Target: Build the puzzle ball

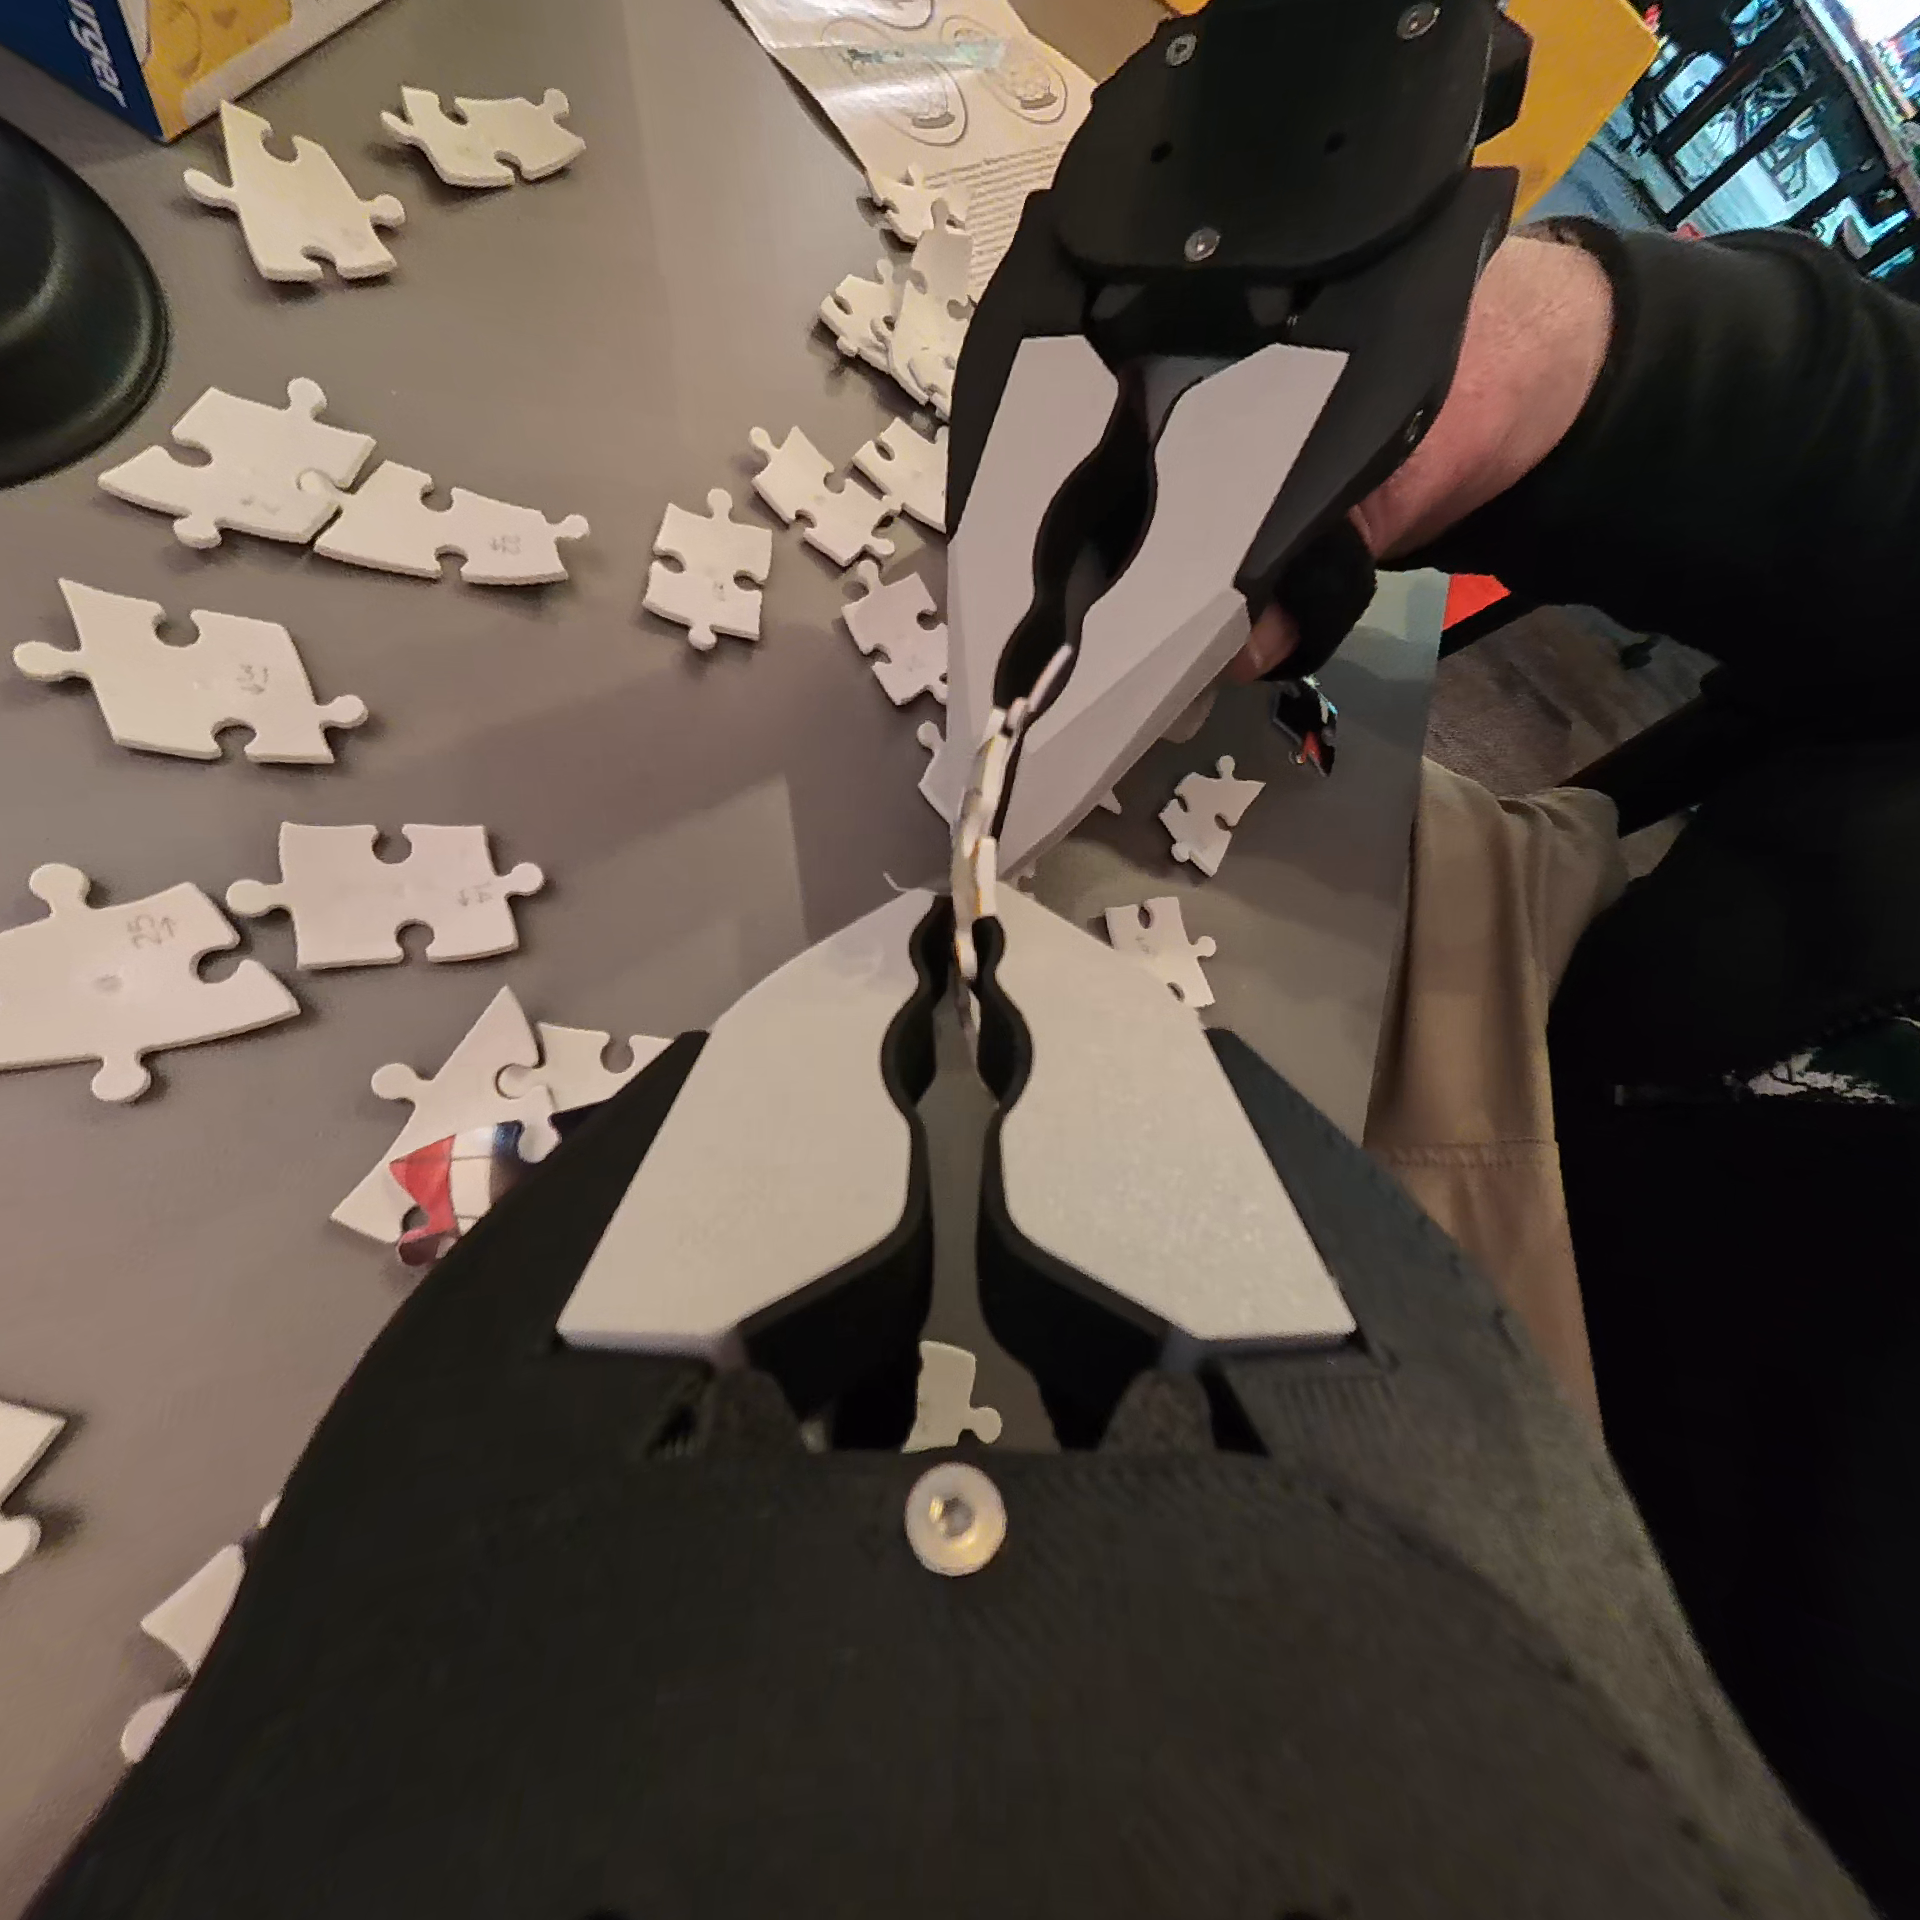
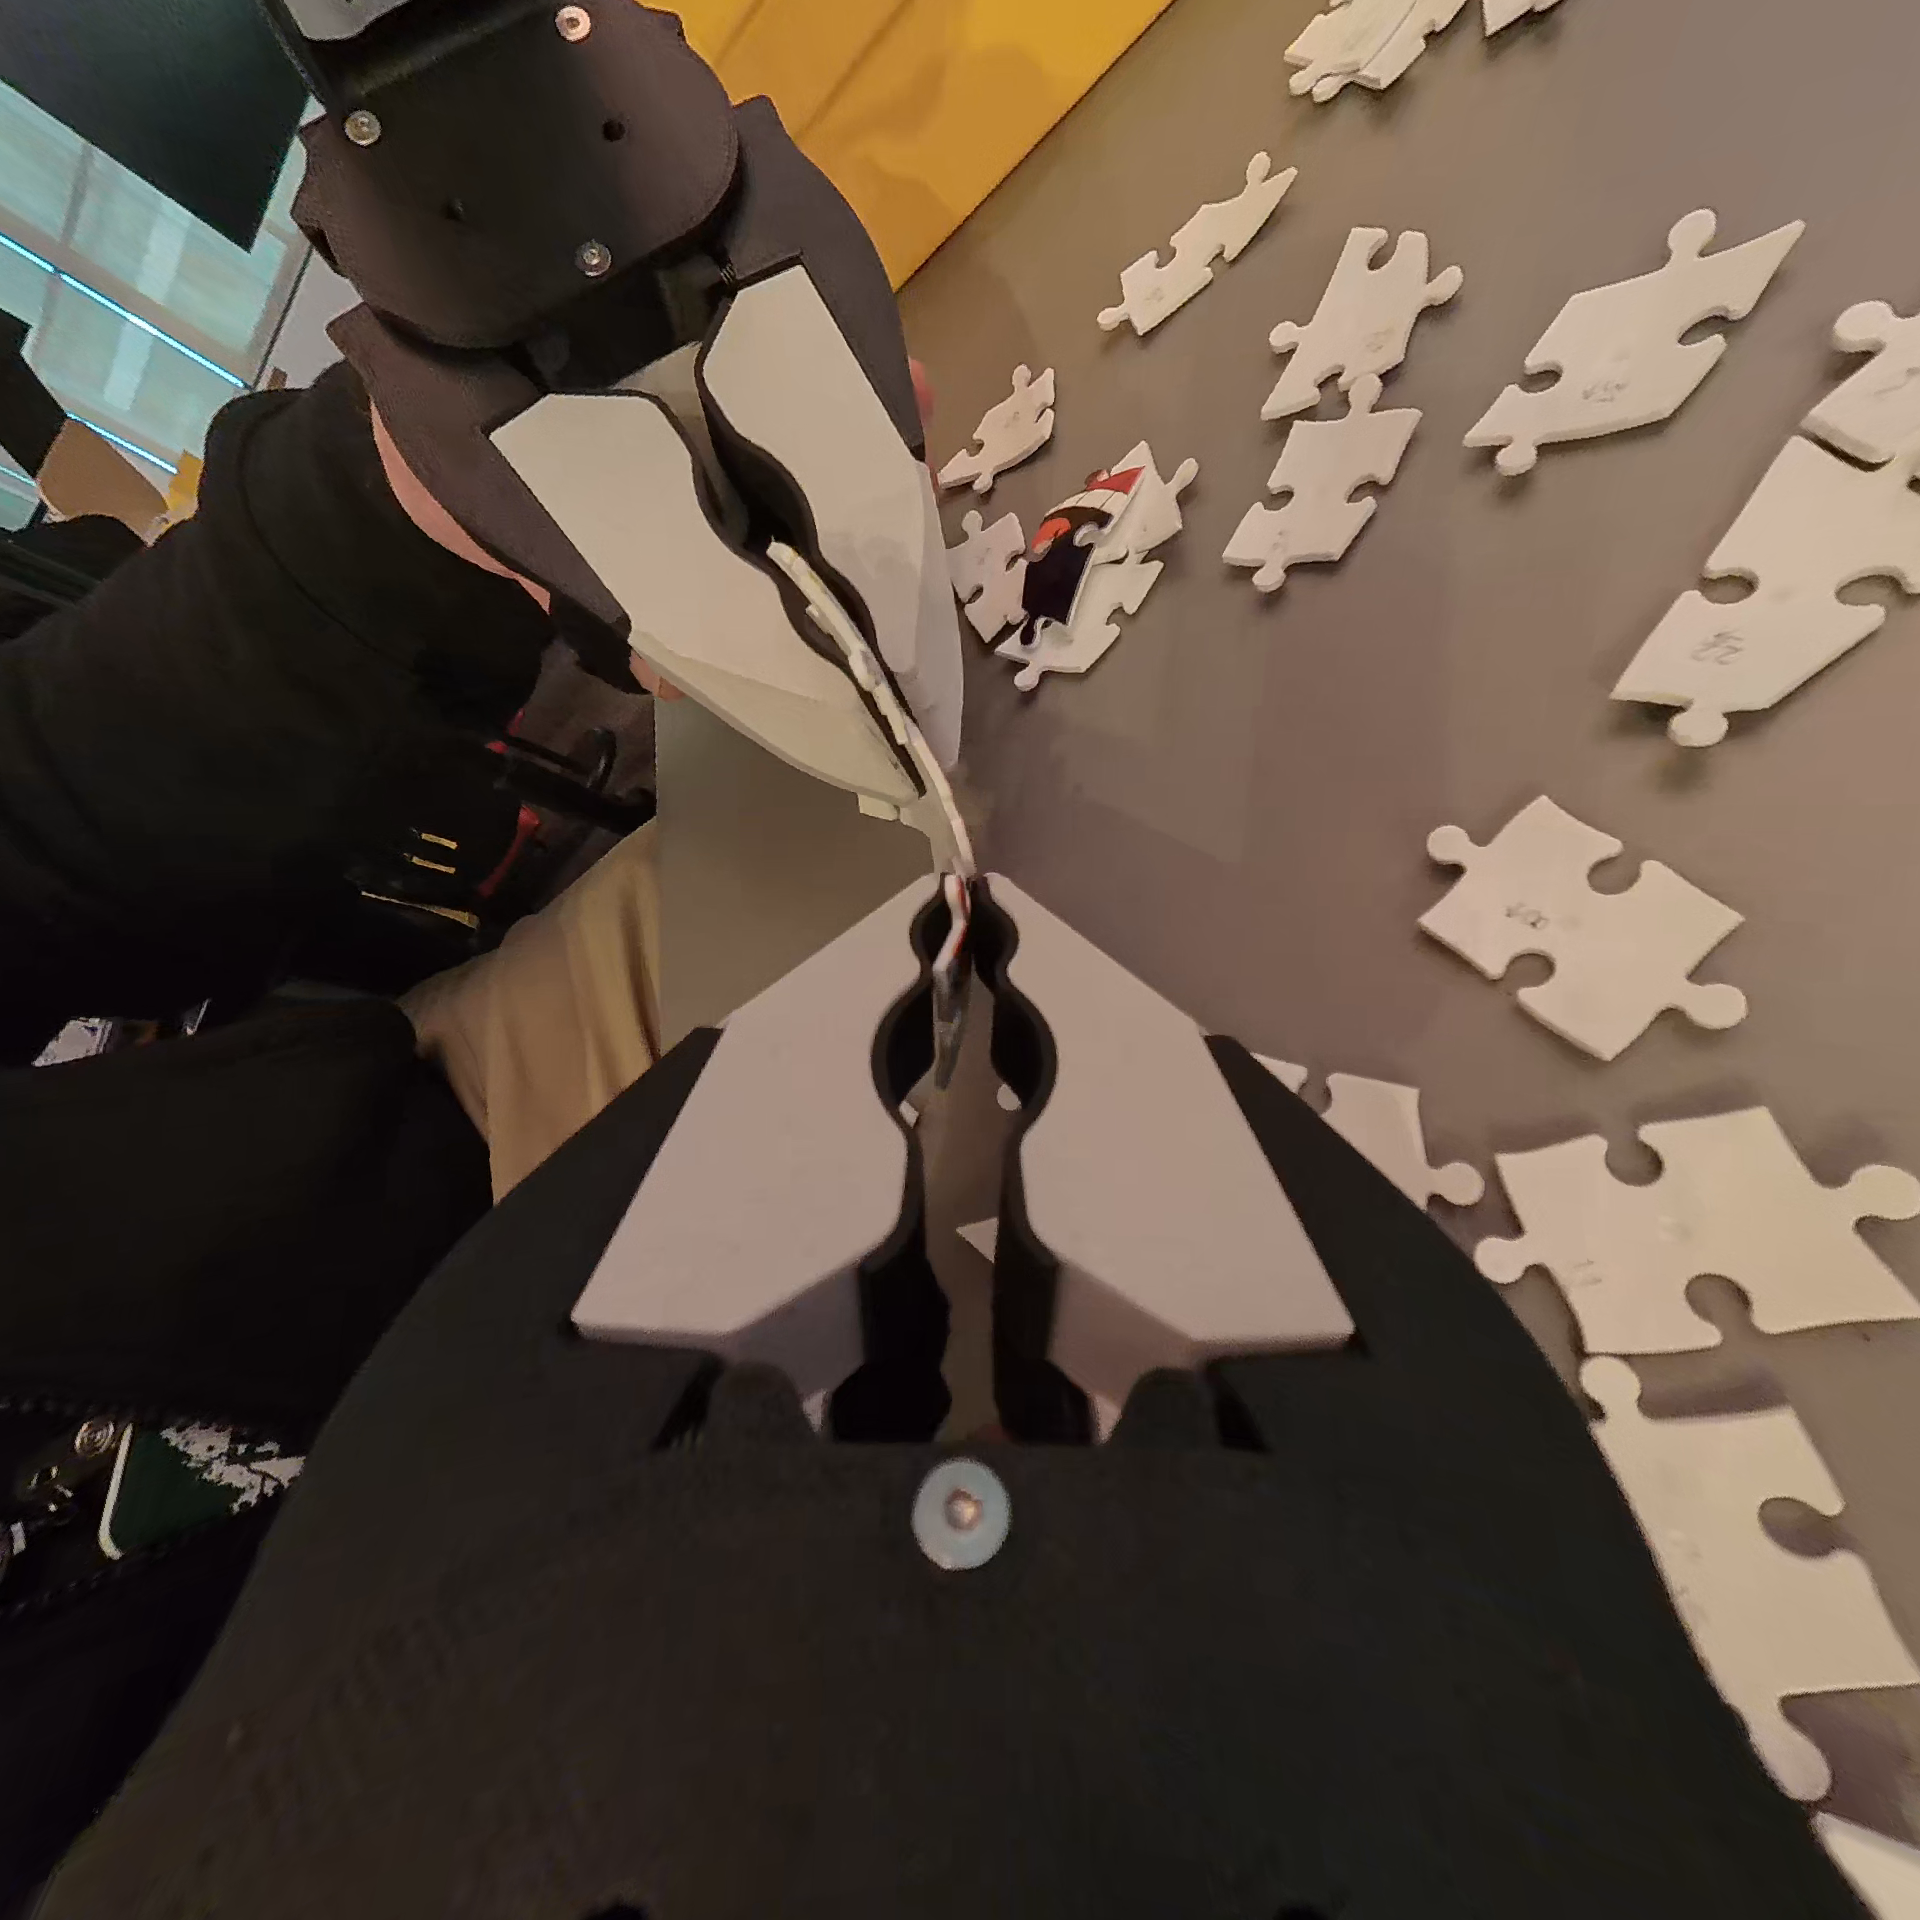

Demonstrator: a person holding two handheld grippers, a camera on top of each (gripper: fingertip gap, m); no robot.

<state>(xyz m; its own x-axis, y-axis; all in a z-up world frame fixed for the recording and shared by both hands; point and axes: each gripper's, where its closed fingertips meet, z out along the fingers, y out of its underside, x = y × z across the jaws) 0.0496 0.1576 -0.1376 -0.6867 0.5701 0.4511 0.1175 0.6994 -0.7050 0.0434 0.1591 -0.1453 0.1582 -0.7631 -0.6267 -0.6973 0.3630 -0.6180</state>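
Note:
Both grippers meet tip to tip above the grey table (image 1: 582, 343). My left gripper (image 1: 966, 920) is shut on a puzzle piece (image 1: 972, 961) held edge-on between its tips. My right gripper (image 1: 992, 831) comes in from the upper right, shut on a short curved strip of joined pieces (image 1: 1003, 743). The strip's end touches the left gripper's piece. In the right wrist view my right gripper (image 2: 961, 896) is shut on a printed piece (image 2: 951, 987), and the left gripper (image 2: 914, 774) pinches a curved white strip (image 2: 862, 665) that reaches down to it.
Several loose white puzzle pieces (image 1: 208, 675) lie face down across the table (image 2: 1247, 831). One printed piece (image 1: 447, 1174) lies face up; it also shows in the right wrist view (image 2: 1081, 540). A blue box (image 1: 125, 62), an instruction sheet (image 1: 935, 94) and a black round base (image 1: 52, 312) stand at the back. My left and right fingertips are right by each other. It is some 15 cm from my left tips to the black round base (image 1: 52, 312).

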